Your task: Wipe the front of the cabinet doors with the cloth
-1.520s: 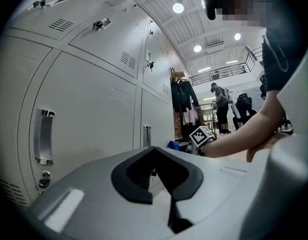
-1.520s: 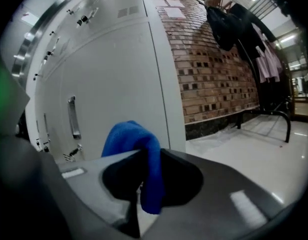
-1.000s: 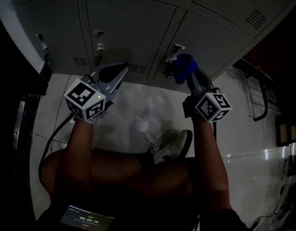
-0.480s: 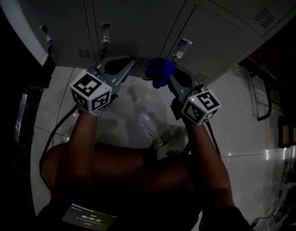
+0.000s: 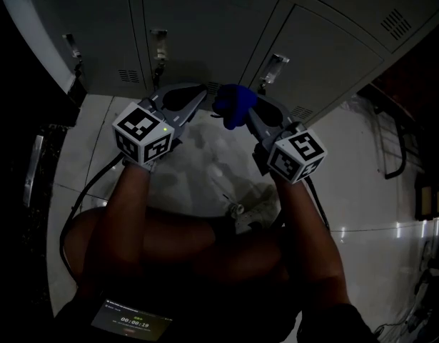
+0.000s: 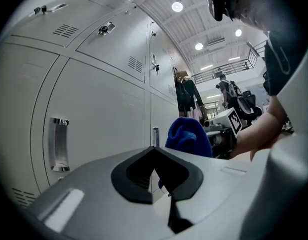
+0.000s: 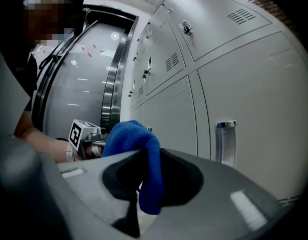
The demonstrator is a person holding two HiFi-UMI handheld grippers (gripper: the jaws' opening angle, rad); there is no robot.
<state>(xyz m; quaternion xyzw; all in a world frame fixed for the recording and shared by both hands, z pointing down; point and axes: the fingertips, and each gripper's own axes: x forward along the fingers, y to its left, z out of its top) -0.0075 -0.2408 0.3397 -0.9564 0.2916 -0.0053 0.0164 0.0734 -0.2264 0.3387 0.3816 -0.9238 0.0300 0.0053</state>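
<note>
The blue cloth [image 7: 136, 146] is clamped in the jaws of the right gripper [image 5: 240, 111] and held near the grey cabinet doors [image 5: 205, 27]. The jaws of the left gripper [image 5: 199, 93] are pressed together on nothing, just beside the cloth. Both forearms are stretched forward side by side. Ceiling lights [image 6: 177, 6] are shown only in the left gripper view.

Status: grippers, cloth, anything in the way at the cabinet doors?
Left gripper shut, empty. Right gripper shut on blue cloth, held near grey metal cabinet doors; contact unclear. Metal door handle close beside cloth.
</note>
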